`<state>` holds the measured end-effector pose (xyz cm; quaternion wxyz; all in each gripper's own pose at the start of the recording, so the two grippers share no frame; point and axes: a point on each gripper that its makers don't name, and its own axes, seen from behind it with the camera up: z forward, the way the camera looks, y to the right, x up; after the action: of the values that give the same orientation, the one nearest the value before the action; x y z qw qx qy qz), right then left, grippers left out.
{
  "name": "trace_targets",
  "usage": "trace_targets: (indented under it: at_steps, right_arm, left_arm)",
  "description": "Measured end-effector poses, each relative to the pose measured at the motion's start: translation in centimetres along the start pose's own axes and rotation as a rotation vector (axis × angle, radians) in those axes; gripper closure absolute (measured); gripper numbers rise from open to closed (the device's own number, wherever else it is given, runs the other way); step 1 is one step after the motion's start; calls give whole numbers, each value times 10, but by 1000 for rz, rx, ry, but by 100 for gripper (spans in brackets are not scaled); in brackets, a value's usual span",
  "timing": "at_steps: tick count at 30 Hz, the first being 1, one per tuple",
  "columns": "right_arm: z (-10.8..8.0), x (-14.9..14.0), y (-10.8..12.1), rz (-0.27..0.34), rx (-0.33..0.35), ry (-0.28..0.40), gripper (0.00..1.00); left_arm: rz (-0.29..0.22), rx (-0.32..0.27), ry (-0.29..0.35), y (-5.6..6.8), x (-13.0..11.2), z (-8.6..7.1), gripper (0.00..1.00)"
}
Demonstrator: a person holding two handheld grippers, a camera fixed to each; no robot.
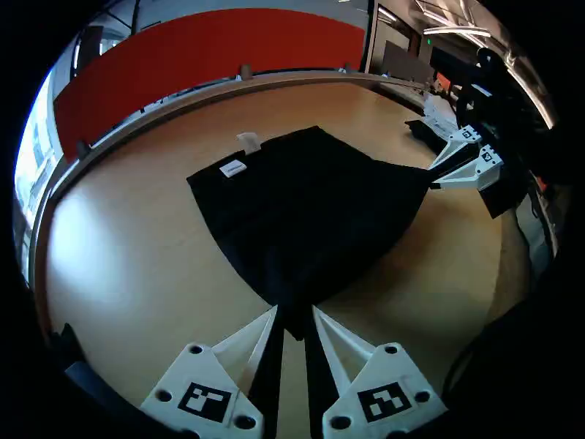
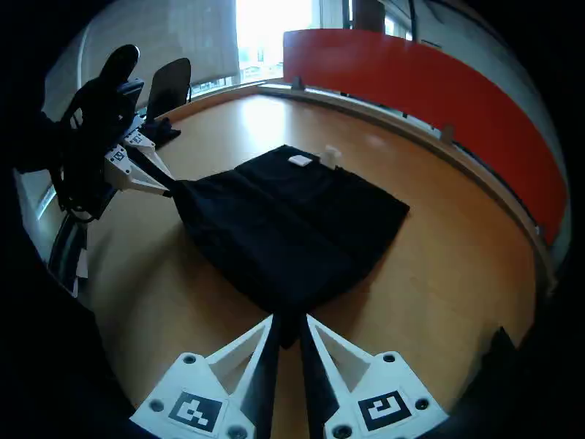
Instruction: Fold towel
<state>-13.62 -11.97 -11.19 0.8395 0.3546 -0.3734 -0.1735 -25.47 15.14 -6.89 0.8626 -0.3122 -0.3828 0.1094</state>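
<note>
Pinching 1 corner of the black towel with the left hand-held gripper, closed narrow on the cloth. Lying mid-way across the wooden worktop, white label at the far side. Pinching another corner with the right hand-held gripper, equally narrow.

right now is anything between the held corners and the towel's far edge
Nothing visible does: left gripper and right gripper each pinch a corner of the towel; only a white label lies near the far edge.

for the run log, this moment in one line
left gripper: shut on towel corner | right gripper: shut on towel corner | far end on table
</note>
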Motion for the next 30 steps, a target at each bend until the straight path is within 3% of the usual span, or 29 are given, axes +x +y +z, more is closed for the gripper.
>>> trace_targets:
  at_steps: [11,30]
  right_arm:
    - [-31,23,-12,-4,3,33,82]
    - [-66,40,-22,-4,26,59,82]
  left_arm:
    - [-47,-4,9,6,18,-33,83]
    - [-84,-23,34,19,38,-68,83]
